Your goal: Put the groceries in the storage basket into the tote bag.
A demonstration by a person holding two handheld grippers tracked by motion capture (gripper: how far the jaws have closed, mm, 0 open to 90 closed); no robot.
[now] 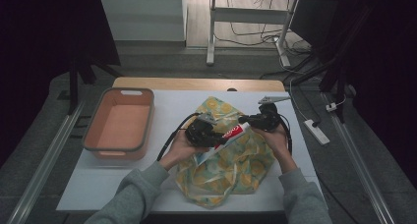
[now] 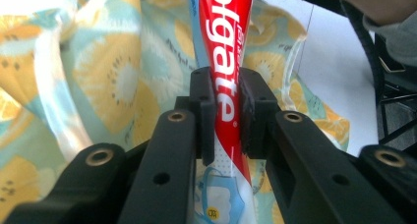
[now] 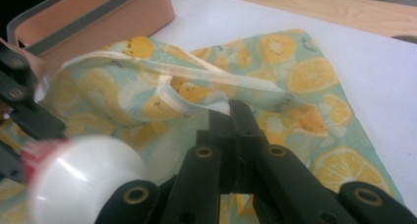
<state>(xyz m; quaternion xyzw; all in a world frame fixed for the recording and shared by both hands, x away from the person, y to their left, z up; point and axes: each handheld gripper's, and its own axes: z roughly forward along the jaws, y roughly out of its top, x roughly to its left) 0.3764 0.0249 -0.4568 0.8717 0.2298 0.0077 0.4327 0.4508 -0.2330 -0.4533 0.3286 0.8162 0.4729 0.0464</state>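
Note:
A red and white toothpaste tube (image 1: 231, 133) is held above a lemon-print cloth bag (image 1: 236, 170) in the middle of the table. My left gripper (image 1: 215, 138) is shut on the tube's body (image 2: 223, 62), its jaws (image 2: 227, 86) pressing both sides, with the bag (image 2: 113, 71) beneath. At the tube's cap end, my right gripper (image 1: 249, 120) is shut on the bag's white-hemmed rim (image 3: 206, 81), pinched at the jaw tips (image 3: 231, 108). The tube's white cap (image 3: 78, 170) shows blurred at lower left in the right gripper view.
An orange bin (image 1: 118, 92) with a grey rim stands at the left of the white table (image 1: 98, 184), and its wall (image 3: 98, 17) shows behind the bag. A power strip (image 1: 317, 131) lies on the floor to the right.

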